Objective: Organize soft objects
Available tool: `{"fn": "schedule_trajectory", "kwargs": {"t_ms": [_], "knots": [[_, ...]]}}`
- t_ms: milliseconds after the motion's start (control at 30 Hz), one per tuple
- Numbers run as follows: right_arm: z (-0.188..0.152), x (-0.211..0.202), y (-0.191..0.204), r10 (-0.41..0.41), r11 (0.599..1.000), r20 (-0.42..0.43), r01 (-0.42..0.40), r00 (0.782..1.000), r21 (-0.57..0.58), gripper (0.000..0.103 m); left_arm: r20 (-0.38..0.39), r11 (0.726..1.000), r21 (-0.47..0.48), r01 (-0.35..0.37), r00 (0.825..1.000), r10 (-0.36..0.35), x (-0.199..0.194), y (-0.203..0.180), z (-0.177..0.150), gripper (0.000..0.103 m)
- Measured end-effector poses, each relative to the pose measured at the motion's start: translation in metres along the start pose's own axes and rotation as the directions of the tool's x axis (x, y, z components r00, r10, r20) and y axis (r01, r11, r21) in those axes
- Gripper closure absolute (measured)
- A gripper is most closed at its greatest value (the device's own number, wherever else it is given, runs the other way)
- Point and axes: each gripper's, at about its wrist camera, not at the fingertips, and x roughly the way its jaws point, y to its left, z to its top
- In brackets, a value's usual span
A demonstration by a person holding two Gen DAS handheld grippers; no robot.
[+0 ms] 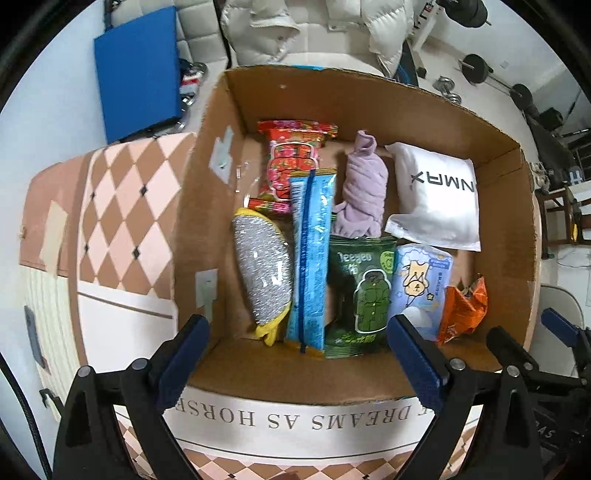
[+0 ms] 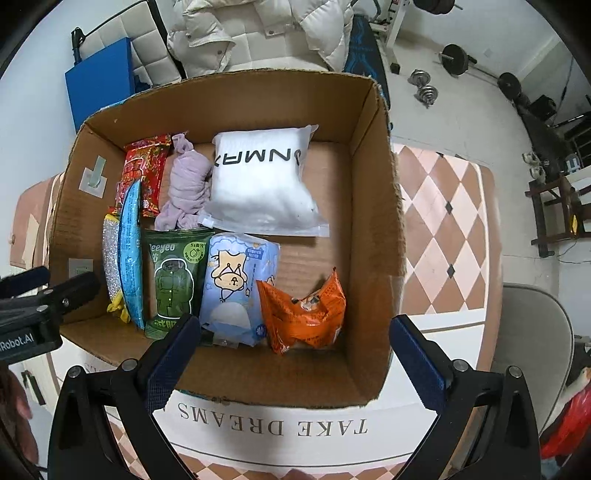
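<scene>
An open cardboard box (image 1: 207, 177) (image 2: 373, 206) holds soft items side by side: a silver scouring pad (image 1: 263, 273), a long blue packet (image 1: 309, 258), a red packet (image 1: 291, 162), a rolled lilac cloth (image 1: 364, 188) (image 2: 188, 184), a white pouch (image 1: 439, 195) (image 2: 262, 184), a green wipes pack (image 1: 364, 295) (image 2: 175, 277), a pale blue tissue pack (image 1: 421, 280) (image 2: 236, 288) and a crumpled orange bag (image 1: 463, 308) (image 2: 306, 314). My left gripper (image 1: 299, 354) is open and empty above the box's near edge. My right gripper (image 2: 295, 350) is open and empty above the near right part.
The box stands on a table with a pink and brown diamond cloth (image 1: 122, 206) (image 2: 443, 236). A blue board (image 1: 138, 74) and a white puffy jacket (image 2: 258, 29) lie beyond. Dumbbells (image 2: 424, 86) lie on the floor. A grey chair (image 2: 532, 332) stands at the right.
</scene>
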Motion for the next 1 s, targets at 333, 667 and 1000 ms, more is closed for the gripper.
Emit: {"fn": "schedule_trajectory", "kwargs": {"t_ms": [333,667,1000], "knots": [[-0.018,-0.032,0.0,-0.024,1.0,0.04,0.024,0.999,0.002,0.0,0.131,0.999,-0.004,-0.05,0.99,0.05,-0.042,-0.008,-0.029,0.004],[-0.064,-0.12,-0.005,-0.011,1.0,0.195,0.012,0.981,-0.002,0.0,0.282,1.0,0.001,-0.025,0.959,0.023,-0.119,-0.019,-0.084,0.004],[-0.138,-0.208,-0.014,0.028,1.0,0.32,-0.027,0.947,-0.008,0.0,0.411,1.0,-0.012,-0.024,0.911,0.026,-0.191,-0.024,-0.149,0.004]]}}
